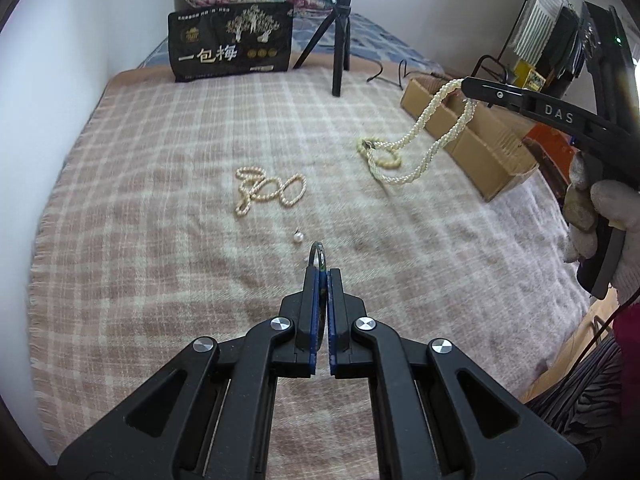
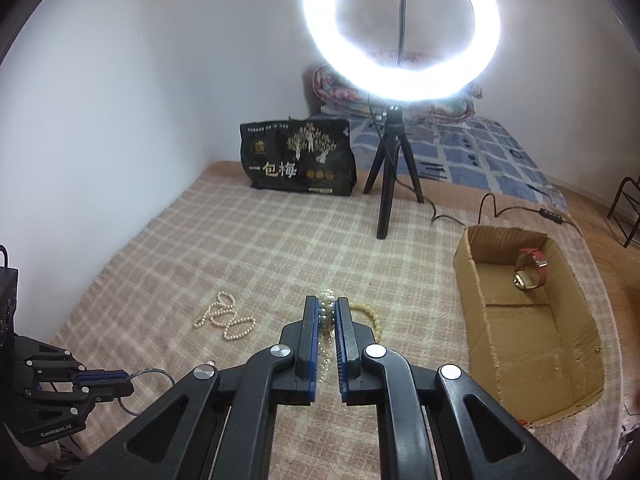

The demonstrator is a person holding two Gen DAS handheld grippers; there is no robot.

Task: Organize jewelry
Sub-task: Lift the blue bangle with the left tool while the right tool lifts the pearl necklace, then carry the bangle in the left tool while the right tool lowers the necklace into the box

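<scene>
Left tongs [image 1: 322, 270] clench a thin ring [image 1: 319, 250], half hidden; right tongs [image 2: 327, 306] grip a pearl rope [image 1: 424, 120] near the cardboard box [image 2: 532, 364].

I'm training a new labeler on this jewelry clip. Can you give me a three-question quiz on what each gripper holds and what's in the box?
1. True or false: the left gripper is shut on a thin ring-shaped bangle.
2. What does the right gripper hold?
A. the red-strapped watch
B. a twisted pearl necklace
C. a loose pearl
3. Fill in: the only item in the cardboard box is a ____.

Key: 1 true. 2 B. 3 watch, red-strapped, at the box's far end.
</scene>
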